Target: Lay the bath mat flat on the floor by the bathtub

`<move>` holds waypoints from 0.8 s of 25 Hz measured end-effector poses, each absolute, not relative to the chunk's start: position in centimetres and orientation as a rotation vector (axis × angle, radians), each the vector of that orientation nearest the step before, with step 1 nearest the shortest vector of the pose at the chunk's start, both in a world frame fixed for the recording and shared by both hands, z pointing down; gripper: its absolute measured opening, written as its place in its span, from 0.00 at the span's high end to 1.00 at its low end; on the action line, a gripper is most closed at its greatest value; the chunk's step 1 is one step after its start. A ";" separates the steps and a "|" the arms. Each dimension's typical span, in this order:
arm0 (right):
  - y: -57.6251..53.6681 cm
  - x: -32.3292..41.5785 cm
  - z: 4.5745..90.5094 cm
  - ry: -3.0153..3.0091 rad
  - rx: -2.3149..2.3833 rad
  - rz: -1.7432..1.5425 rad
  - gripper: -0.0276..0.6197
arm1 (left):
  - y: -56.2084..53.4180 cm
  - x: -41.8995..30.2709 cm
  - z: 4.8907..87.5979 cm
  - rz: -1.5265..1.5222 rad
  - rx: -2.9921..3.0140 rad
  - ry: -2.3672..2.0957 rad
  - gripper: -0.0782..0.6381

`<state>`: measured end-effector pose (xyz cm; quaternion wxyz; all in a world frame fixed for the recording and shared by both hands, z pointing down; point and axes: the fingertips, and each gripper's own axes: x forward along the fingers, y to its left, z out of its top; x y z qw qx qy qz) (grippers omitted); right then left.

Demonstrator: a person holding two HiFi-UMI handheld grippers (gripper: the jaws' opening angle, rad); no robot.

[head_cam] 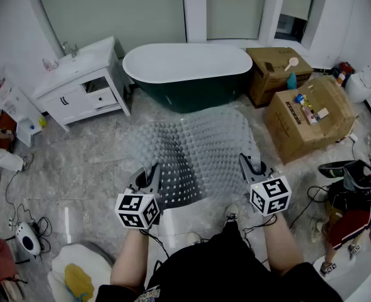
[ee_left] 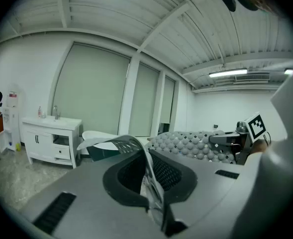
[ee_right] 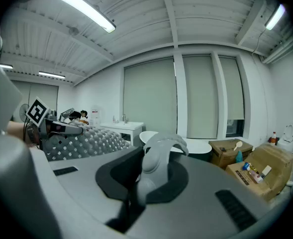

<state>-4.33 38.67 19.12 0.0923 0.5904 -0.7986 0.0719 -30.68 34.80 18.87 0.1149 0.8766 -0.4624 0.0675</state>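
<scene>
A grey, bubble-textured bath mat (head_cam: 194,150) with small holes hangs spread in the air between my two grippers, over the marble floor in front of the dark green bathtub (head_cam: 188,74). My left gripper (head_cam: 152,175) is shut on the mat's near left corner, and the thin mat edge (ee_left: 148,176) is pinched between its jaws. My right gripper (head_cam: 247,166) is shut on the near right corner, where a folded lump of mat (ee_right: 156,166) fills its jaws. The mat's far edge droops toward the tub. Both grippers point nearly level, toward the tub.
A white vanity with sink (head_cam: 81,83) stands left of the tub. Cardboard boxes (head_cam: 308,115) with bottles on top stand at the right. Cables and a small white device (head_cam: 26,238) lie at the lower left. A person (head_cam: 346,212) crouches at the right, another sits at the far left.
</scene>
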 end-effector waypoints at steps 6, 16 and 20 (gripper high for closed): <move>39.0 -4.6 19.4 -2.371 1.751 0.210 0.92 | 35.1 -30.9 19.1 0.191 2.568 -1.355 0.84; 38.7 -4.6 19.7 -2.373 1.755 0.225 0.91 | 34.7 -30.9 19.3 0.197 2.567 -1.348 0.84; 38.0 -4.0 19.7 -2.374 1.747 0.230 0.91 | 34.1 -30.2 19.2 0.202 2.565 -1.344 0.84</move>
